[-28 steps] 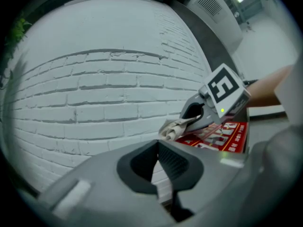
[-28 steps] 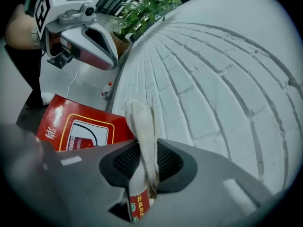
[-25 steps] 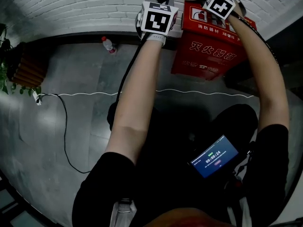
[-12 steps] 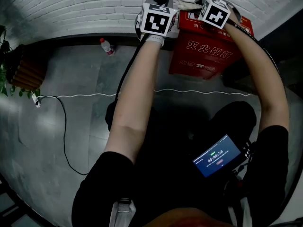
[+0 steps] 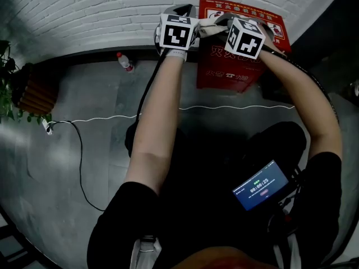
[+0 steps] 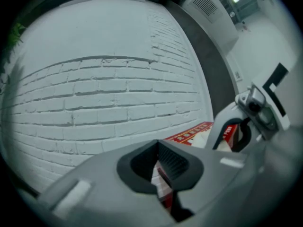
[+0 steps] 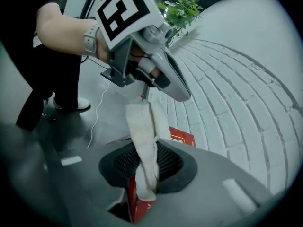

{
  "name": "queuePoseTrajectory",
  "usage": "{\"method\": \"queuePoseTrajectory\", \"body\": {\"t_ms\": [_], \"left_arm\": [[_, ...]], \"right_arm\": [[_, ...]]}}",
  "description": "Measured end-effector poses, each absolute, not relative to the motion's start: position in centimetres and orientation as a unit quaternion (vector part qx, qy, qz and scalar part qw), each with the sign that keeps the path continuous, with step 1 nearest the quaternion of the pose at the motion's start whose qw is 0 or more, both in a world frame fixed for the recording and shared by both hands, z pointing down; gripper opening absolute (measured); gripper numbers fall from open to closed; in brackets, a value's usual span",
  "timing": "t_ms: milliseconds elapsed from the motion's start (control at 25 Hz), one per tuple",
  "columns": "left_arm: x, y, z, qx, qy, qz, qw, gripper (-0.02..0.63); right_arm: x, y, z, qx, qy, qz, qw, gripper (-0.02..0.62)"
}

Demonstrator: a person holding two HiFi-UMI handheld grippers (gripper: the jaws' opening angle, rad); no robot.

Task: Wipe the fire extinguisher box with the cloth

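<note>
One dark flat phone-like device with a lit screen (image 5: 259, 186) sits nearest, at 5 o'clock in the head view, against the person's dark clothing. Its text is too small to read. Both bare arms reach up to 12 o'clock, and the two marker cubes sit just beside each other. The grey floor (image 5: 84, 94) lies between, with a thin white cable (image 5: 112, 116) across it. A small clear plastic bottle with a red cap (image 5: 124, 62) stands at 11 o'clock by the wall foot, well apart from the work.

The right gripper (image 7: 147, 167) has its jaws clamped on the white folded fabric cloth (image 7: 142, 126). The cloth runs out ahead of the jaws as a strip toward the left gripper (image 6: 158, 162). It is likely held that way so a loose length can be dragged over the surface. The left gripper has its jaws together with nothing caught between them in its own view. Only a sliver of red and white shows through the slit. It probably hovers alongside as a steadying hand. I cannot tell whether it touches the cloth's far end, because its body covers that end in the right gripper view.

The red rectangular fire extinguisher box with white lettering (image 5: 227, 66) stands on the floor at 1 o'clock, back against the white painted brick wall (image 5: 101, 10). The cloth is at the box's top left corner, so the wiping looks to be on the top face. The cubes hide most of the box top in the head view. Contact between cloth and box is not clearly visible. The box's lower right is lost in shadow.
</note>
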State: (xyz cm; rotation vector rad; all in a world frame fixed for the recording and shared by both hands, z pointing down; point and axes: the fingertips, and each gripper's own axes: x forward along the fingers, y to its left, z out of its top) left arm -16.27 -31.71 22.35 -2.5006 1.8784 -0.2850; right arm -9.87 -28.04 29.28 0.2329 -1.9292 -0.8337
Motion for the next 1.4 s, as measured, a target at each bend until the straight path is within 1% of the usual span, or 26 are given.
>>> {"method": "queuePoseTrajectory", "body": {"t_ms": [280, 400, 520, 640, 760, 880, 1000, 1080, 1200, 1280, 1400], "left_arm": [[-14.5, -31.0, 23.3, -0.798, 0.594, -0.106, 0.0, 0.003], [-13.1, -30.2, 22.6, -0.806, 0.582, -0.102, 0.016, 0.003], [-11.5, -29.2, 20.9, -0.82, 0.564, -0.089, 0.042, 0.003], [-10.6, -27.9, 19.4, -0.829, 0.552, -0.066, 0.052, 0.003], [-9.6, -25.9, 18.4, -0.846, 0.531, -0.022, 0.044, 0.003], [-7.8, -23.5, 17.9, -0.864, 0.502, 0.017, 0.045, 0.003], [-5.0, -21.1, 17.7, -0.886, 0.459, 0.052, 0.039, 0.003], [-3.0, -19.6, 18.3, -0.901, 0.429, 0.055, 0.044, 0.003], [-0.6, -18.5, 20.4, -0.916, 0.397, 0.032, 0.051, 0.003], [0.1, -18.5, 22.0, -0.921, 0.388, 0.015, 0.038, 0.003], [0.2, -18.7, 22.8, -0.922, 0.386, 0.01, 0.022, 0.003]], "right_arm": [[-8.5, -24.2, 31.0, 0.077, -0.823, -0.332, 0.454, 0.084], [-7.6, -21.4, 31.9, 0.062, -0.845, -0.312, 0.431, 0.084], [-5.9, -19.2, 31.7, 0.07, -0.876, -0.279, 0.388, 0.084], [-3.4, -18.6, 29.8, 0.108, -0.915, -0.229, 0.315, 0.084], [-0.2, -19.2, 25.4, 0.173, -0.948, -0.168, 0.207, 0.086], [3.1, -19.9, 21.8, 0.222, -0.968, -0.075, 0.094, 0.087], [5.0, -19.7, 20.9, 0.234, -0.972, -0.016, 0.019, 0.087], [5.8, -19.7, 21.5, 0.244, -0.97, -0.015, -0.001, 0.088], [6.8, -19.9, 23.0, 0.247, -0.969, -0.004, -0.011, 0.087], [6.8, -19.5, 23.9, 0.234, -0.972, 0.013, -0.012, 0.089], [6.4, -18.7, 24.1, 0.219, -0.976, 0.003, -0.008, 0.089]]}}
